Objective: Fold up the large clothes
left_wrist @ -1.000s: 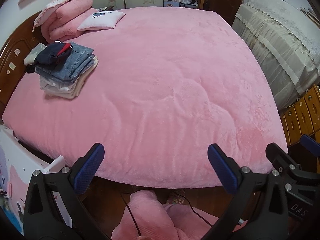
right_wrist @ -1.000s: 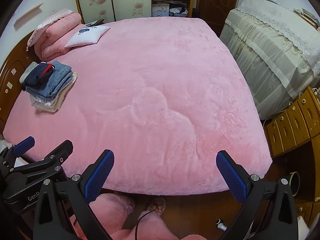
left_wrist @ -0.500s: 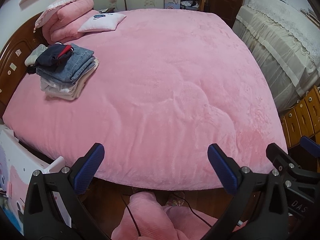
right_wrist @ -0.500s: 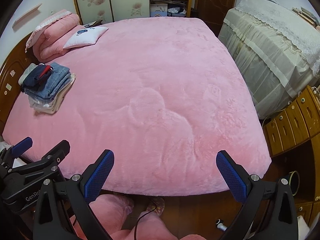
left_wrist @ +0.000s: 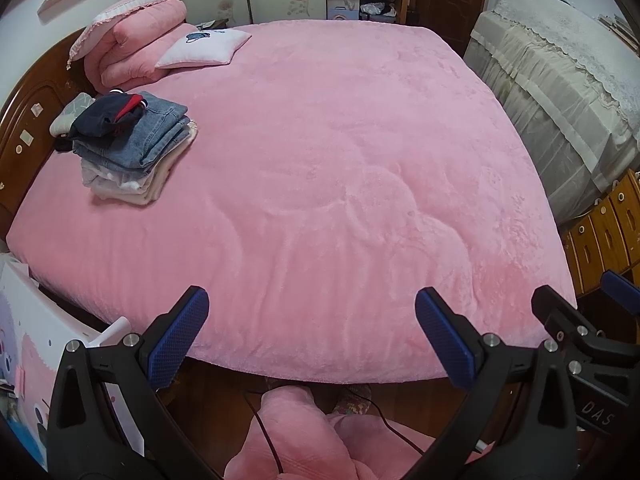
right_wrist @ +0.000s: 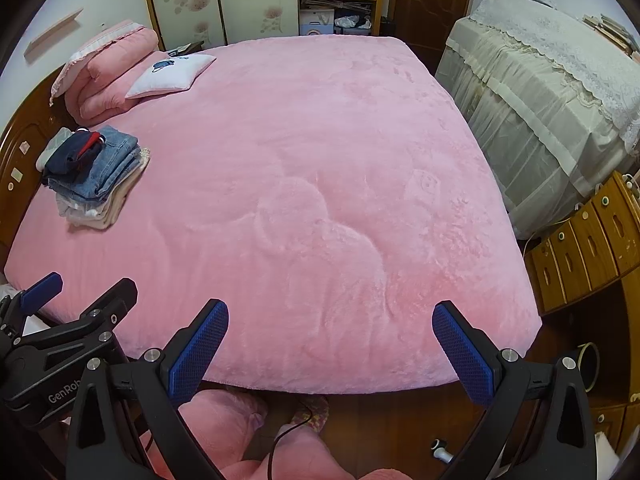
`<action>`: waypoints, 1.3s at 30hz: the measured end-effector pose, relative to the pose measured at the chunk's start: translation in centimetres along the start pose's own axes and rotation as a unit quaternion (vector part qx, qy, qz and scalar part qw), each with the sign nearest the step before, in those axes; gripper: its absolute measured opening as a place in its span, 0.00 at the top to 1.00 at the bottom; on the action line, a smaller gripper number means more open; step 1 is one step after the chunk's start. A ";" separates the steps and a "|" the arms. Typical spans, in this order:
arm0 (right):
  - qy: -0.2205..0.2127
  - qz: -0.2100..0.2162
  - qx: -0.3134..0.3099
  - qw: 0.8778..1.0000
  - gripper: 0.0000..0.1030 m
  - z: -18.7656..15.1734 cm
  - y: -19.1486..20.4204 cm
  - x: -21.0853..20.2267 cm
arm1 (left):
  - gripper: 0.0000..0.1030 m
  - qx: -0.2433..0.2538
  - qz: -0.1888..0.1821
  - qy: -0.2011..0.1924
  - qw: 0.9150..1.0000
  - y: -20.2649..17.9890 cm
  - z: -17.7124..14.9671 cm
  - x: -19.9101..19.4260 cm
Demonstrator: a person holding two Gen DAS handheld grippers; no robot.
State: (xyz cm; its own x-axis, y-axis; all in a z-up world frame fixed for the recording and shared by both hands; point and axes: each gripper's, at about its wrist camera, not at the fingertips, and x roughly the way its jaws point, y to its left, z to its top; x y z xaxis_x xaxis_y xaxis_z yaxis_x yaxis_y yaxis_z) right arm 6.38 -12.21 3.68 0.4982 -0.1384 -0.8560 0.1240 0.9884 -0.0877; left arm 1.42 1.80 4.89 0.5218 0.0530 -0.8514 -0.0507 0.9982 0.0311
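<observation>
Left wrist view showed the left gripper [left_wrist: 308,332] and right gripper [right_wrist: 326,346] both spread wide, empty, low in frame, while the folded clothes stack [left_wrist: 132,148] lay upper left, nearer the left hand

I see a clothes stack [left_wrist: 132,152] on the bed [left_wrist: 340,180], left side, a pillow [left_wrist: 204,48] behind it, a dresser [right_wrist: 580,240] right.
</observation>
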 end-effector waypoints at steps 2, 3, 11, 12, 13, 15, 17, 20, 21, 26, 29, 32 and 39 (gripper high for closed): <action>0.000 0.000 0.000 1.000 0.00 -0.1 0.0 0.0 | 0.01 0.001 0.001 0.000 1.000 0.1 0.1 0.0; 0.000 -0.001 0.000 1.000 0.00 -0.1 0.0 -0.1 | 0.01 0.001 0.002 0.000 1.000 0.2 0.1 0.0; 0.001 -0.002 0.000 1.000 0.00 -0.2 0.2 -0.2 | 0.01 0.001 0.003 0.004 1.000 0.3 0.2 0.2; 0.000 -0.002 0.000 1.000 0.00 -0.2 0.2 -0.2 | 0.01 0.001 0.003 0.004 1.000 0.3 0.2 0.2; 0.000 -0.002 0.000 1.000 0.00 -0.2 0.0 -0.3 | 0.01 0.001 0.003 0.004 1.000 0.3 0.2 0.2; 0.000 -0.002 0.001 1.000 0.00 -0.2 0.2 -0.3 | 0.01 0.002 0.004 0.006 1.000 0.3 0.1 0.3; 0.001 -0.002 0.001 1.000 0.00 -0.2 0.1 -0.3 | 0.01 0.001 0.007 0.006 1.000 0.3 0.1 0.3; 0.000 -0.002 0.000 1.000 0.00 -0.2 0.2 -0.3 | 0.01 0.000 0.008 0.006 1.000 0.2 0.0 0.3; 0.000 -0.002 0.000 1.000 0.00 -0.2 0.1 -0.3 | 0.01 0.001 0.007 0.006 1.000 0.3 0.1 0.3; 0.000 -0.002 -0.001 1.000 0.00 0.0 0.1 -0.2 | 0.01 0.001 0.009 0.006 1.000 0.2 0.0 0.3; 0.000 -0.002 -0.002 1.000 0.00 0.0 0.1 -0.2 | 0.01 0.000 0.009 0.005 1.000 0.2 -0.1 0.3; 0.001 -0.003 -0.002 1.000 0.00 0.0 0.0 -0.3 | 0.01 0.001 0.010 0.006 1.000 0.1 -0.1 0.3; 0.002 -0.003 -0.002 1.000 0.00 0.1 0.0 -0.1 | 0.01 0.000 0.010 0.006 1.000 -0.1 -0.1 0.3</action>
State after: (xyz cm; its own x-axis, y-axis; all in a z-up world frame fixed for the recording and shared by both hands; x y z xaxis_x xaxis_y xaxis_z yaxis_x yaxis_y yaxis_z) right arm 6.40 -12.18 3.86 0.4940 -0.1447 -0.8573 0.1246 0.9877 -0.0949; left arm 1.54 1.70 4.61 0.5111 0.0724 -0.8564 -0.0616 0.9970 0.0474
